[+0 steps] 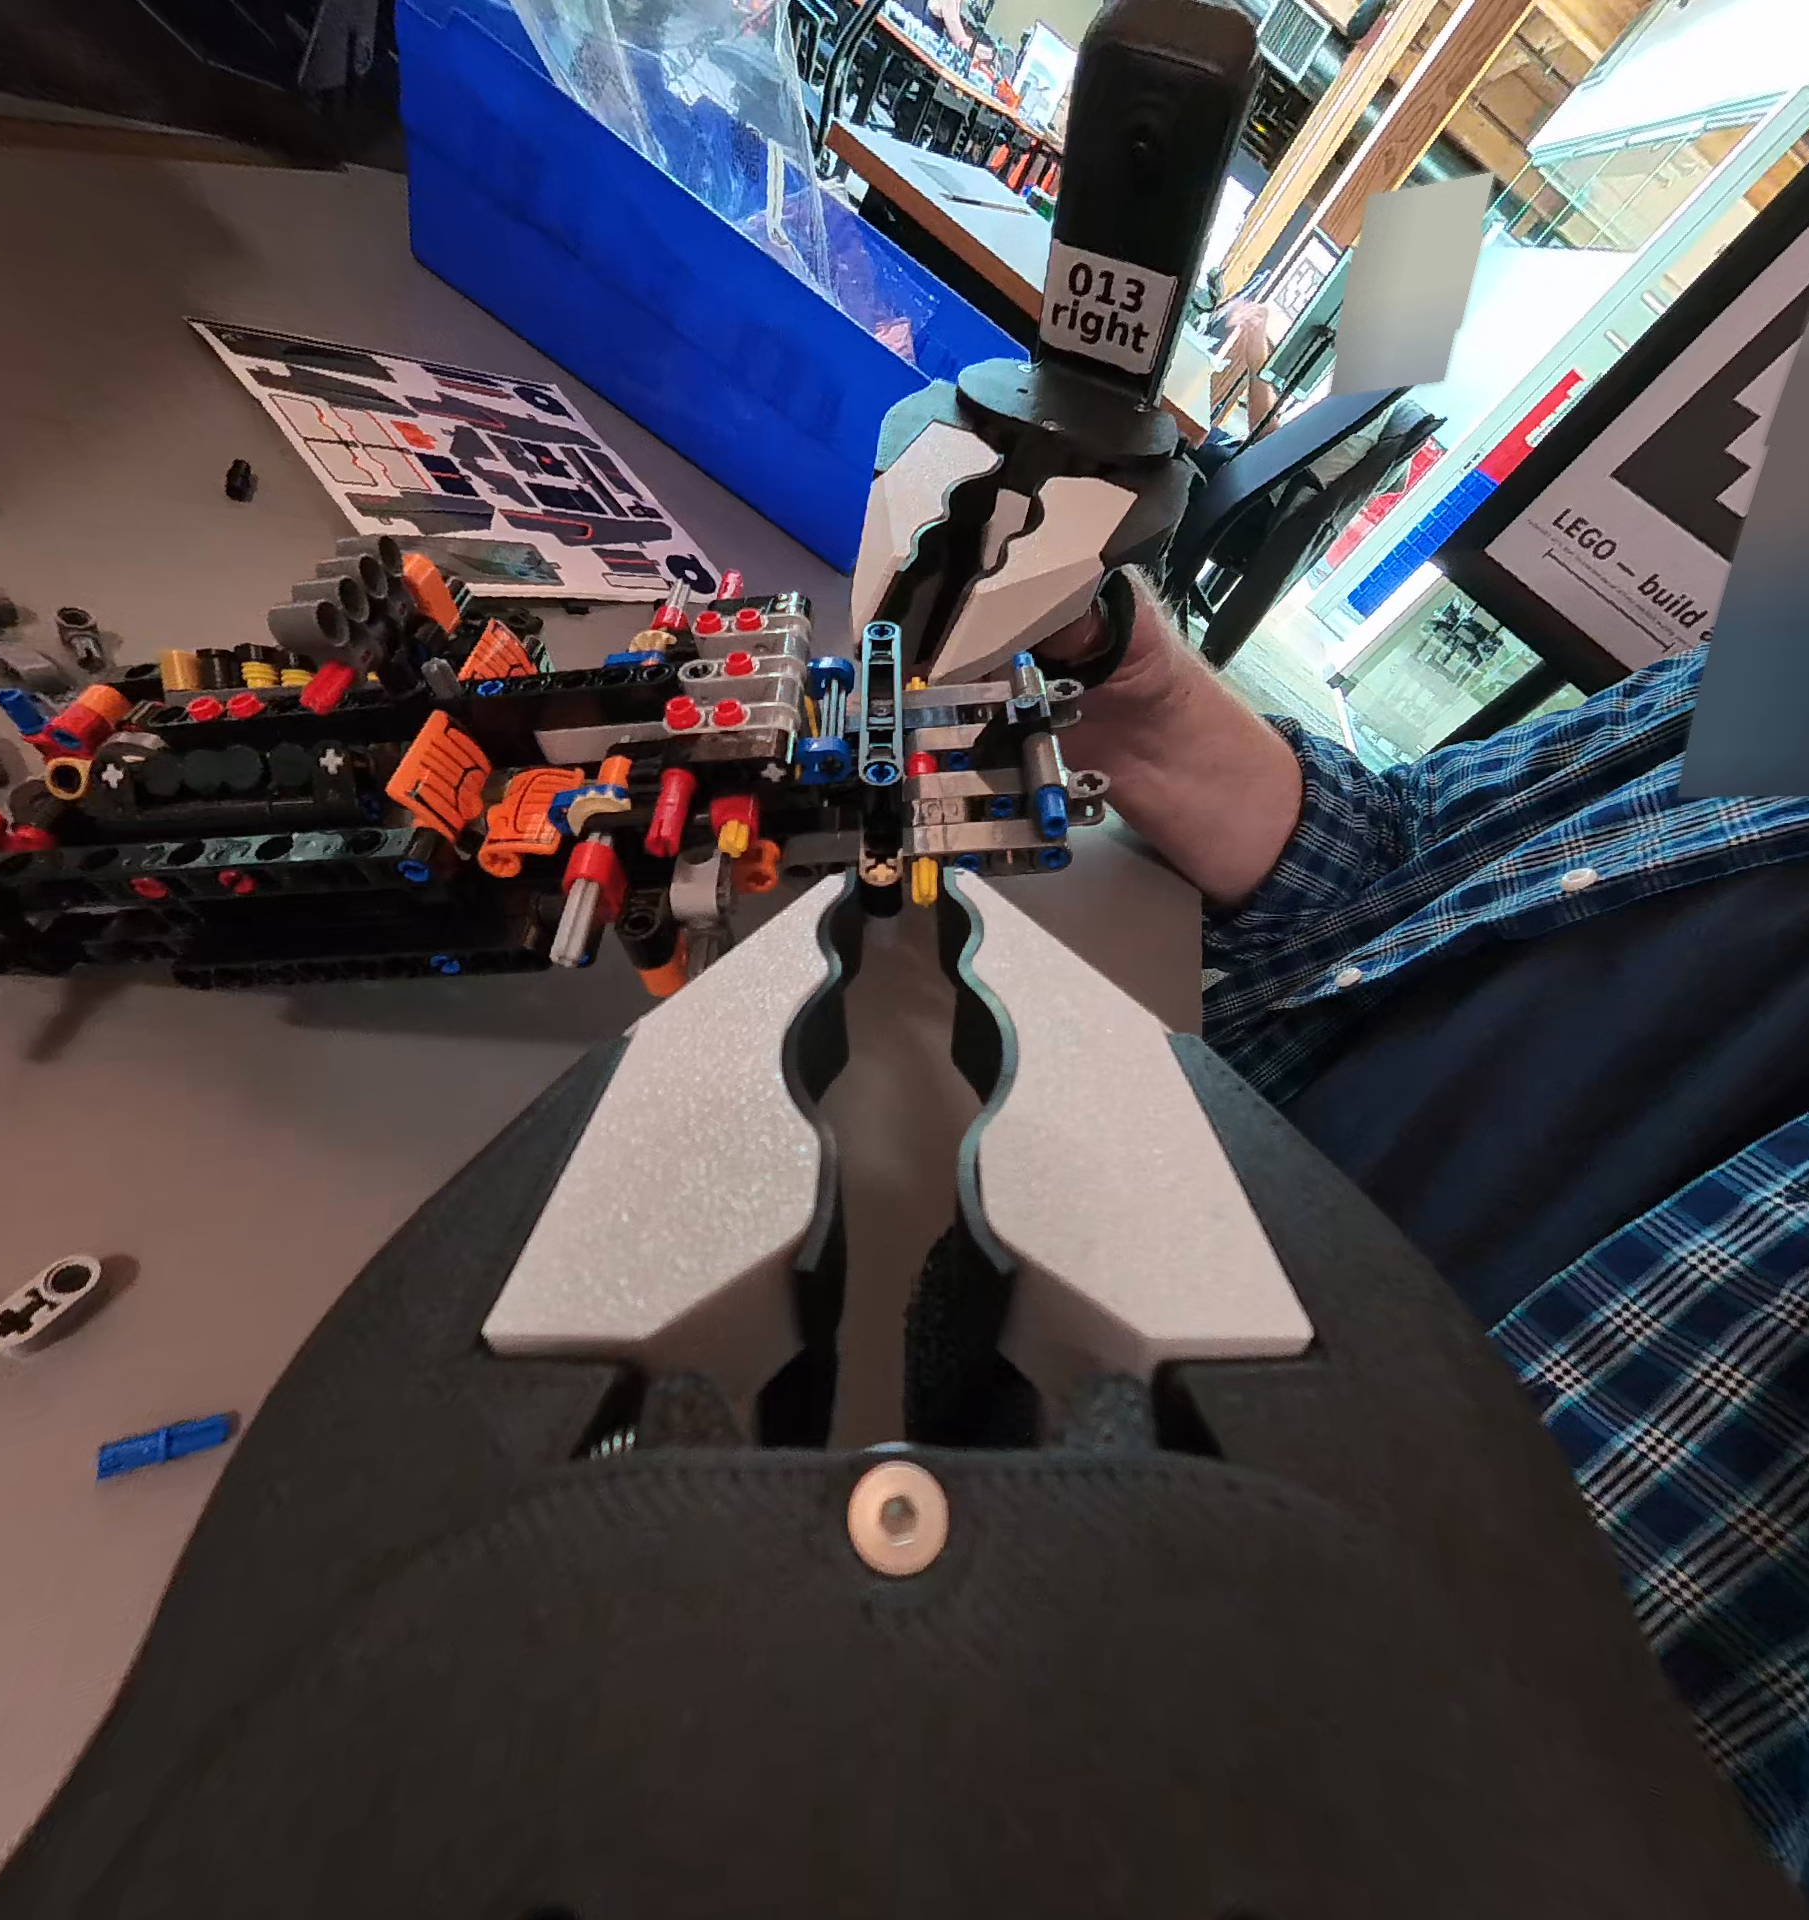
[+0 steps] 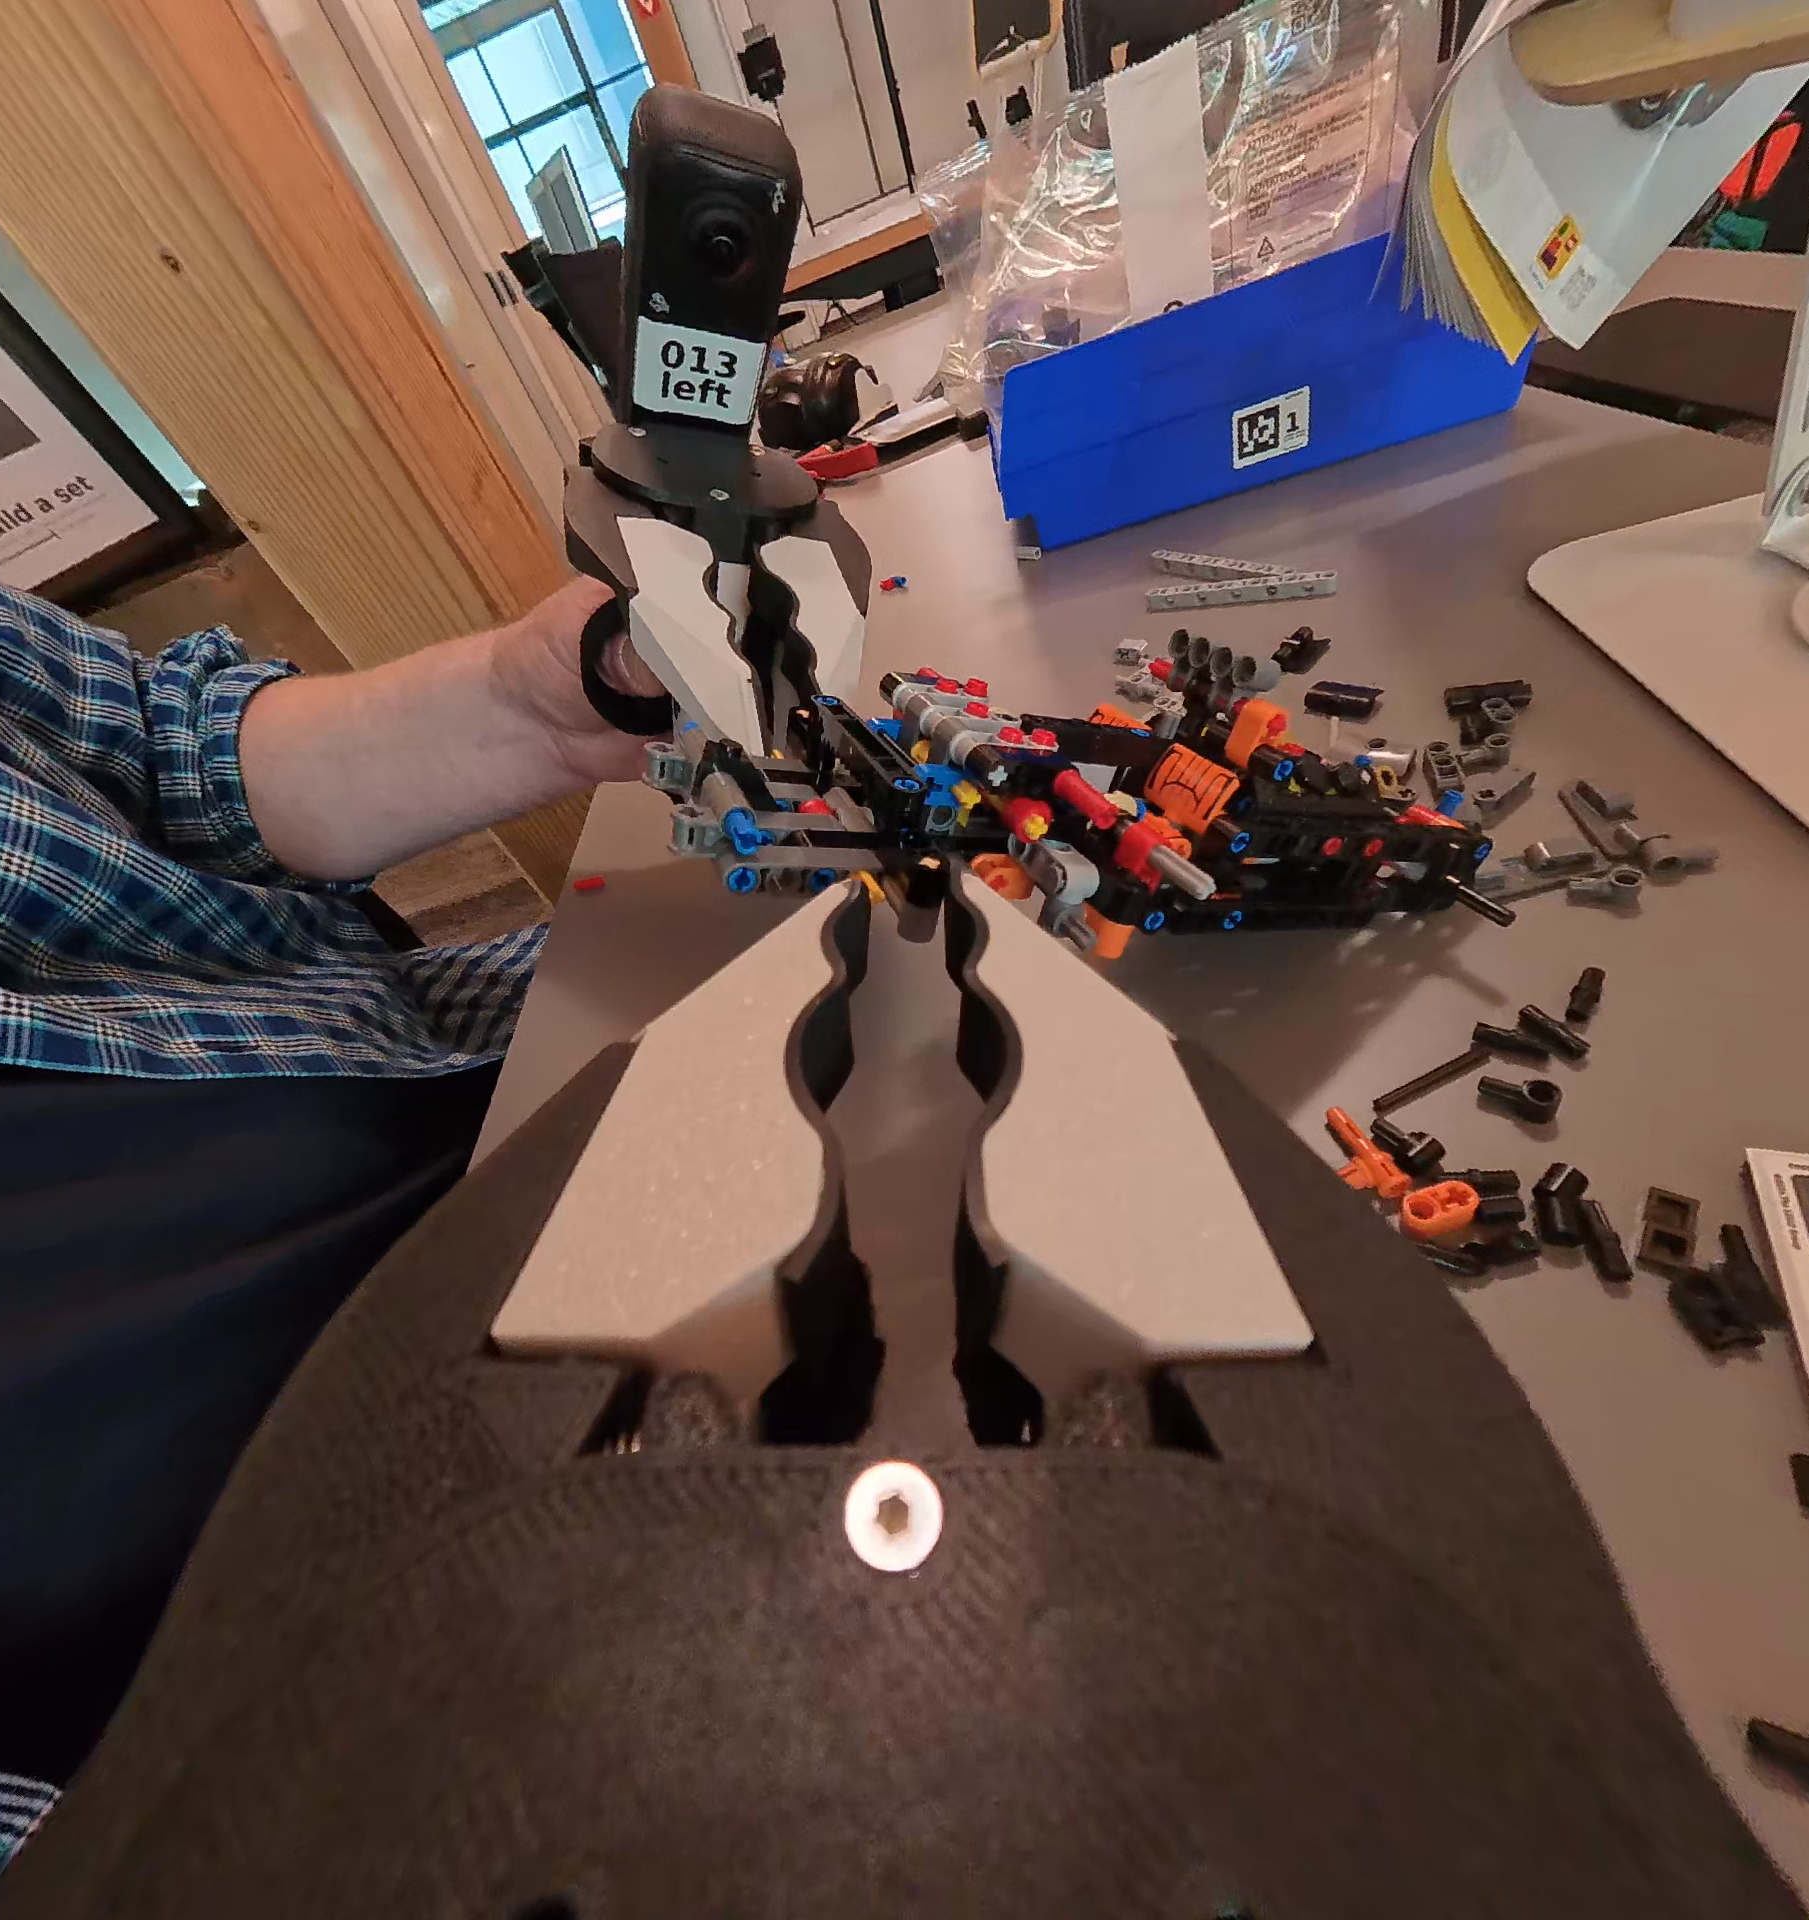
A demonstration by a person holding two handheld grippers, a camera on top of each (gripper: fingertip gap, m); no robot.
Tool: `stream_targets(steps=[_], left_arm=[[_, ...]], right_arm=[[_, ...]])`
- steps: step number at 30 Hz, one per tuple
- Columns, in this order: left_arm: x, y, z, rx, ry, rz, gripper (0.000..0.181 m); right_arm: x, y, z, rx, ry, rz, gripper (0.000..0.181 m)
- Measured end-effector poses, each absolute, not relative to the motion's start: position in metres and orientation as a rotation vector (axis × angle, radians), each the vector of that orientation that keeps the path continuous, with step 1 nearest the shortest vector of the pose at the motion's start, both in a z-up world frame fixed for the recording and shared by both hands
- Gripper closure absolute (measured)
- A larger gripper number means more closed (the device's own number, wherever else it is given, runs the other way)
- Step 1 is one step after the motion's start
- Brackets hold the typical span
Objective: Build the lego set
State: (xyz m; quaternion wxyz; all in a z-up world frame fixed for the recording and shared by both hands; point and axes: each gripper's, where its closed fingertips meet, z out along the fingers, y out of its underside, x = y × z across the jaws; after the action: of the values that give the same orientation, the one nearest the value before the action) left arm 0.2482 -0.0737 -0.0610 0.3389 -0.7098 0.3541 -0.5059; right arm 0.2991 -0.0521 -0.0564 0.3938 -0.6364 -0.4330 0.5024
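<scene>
Where the long black lego model (image 1: 443, 800) lies flat on the grey table (image 1: 204, 1143), its grey-beamed end reaches the table's edge, and both claws meet it there from opposite sides. The left claw (image 1: 895, 883) has its fingers narrowed to a slim gap around a black and yellow pin cluster on the near side of that end; whether it truly grips cannot be told. The right claw (image 1: 905, 649) comes down onto the far side, its tips nearly together at a thin black beam (image 1: 881, 701) standing upright; its hold is likewise unclear. Orange panels, red pins and blue pins stud the model. Loose black and orange pieces (image 2: 1502, 1174) are scattered near the right claw's side. A sticker sheet (image 1: 443, 457) lies beyond the model, beside a blue bin (image 2: 1264, 405) holding clear bags.
</scene>
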Motion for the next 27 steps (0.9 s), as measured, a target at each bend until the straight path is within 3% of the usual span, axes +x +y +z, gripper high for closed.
stream_targets(steps=[27], left_arm=[[0.2498,-0.0711,-0.0627,-1.838,0.907,-1.346,0.169]], right_arm=[[0.3007,-0.048,-0.0578,-1.622,-1.061,1.317,0.171]])
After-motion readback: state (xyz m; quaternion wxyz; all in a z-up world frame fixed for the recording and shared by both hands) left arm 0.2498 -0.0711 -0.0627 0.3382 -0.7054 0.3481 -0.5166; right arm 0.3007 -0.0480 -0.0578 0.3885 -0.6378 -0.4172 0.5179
